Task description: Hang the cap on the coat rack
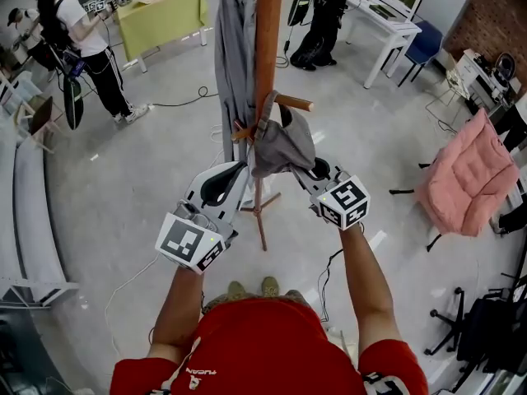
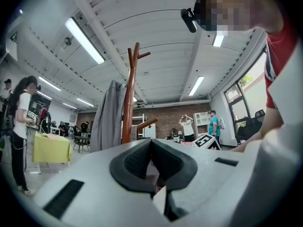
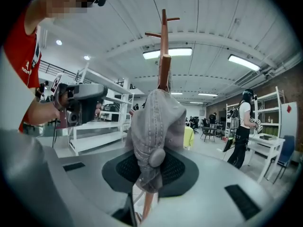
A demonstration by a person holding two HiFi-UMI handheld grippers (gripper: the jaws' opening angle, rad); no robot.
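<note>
A grey cap (image 1: pixel 280 146) hangs over a wooden peg (image 1: pixel 296 102) of the brown coat rack (image 1: pixel 267 31). My right gripper (image 1: pixel 306 171) reaches up to the cap's lower right side. In the right gripper view the cap (image 3: pixel 154 126) droops between the jaws of the right gripper (image 3: pixel 150 174), which stand slightly apart and open around the fabric; the rack pole (image 3: pixel 163 56) rises behind. My left gripper (image 1: pixel 235 175) is just left of the cap, near the pole, shut and empty. The left gripper view shows the left gripper (image 2: pixel 151 148) with its pads together and the rack (image 2: pixel 127 103) ahead.
A grey coat (image 1: pixel 235 48) hangs on the rack's far left side. The rack's legs (image 1: pixel 260 212) stand on the floor below my grippers. A pink chair (image 1: pixel 469 175) is at the right, a green-covered table (image 1: pixel 160 15) and several people at the back.
</note>
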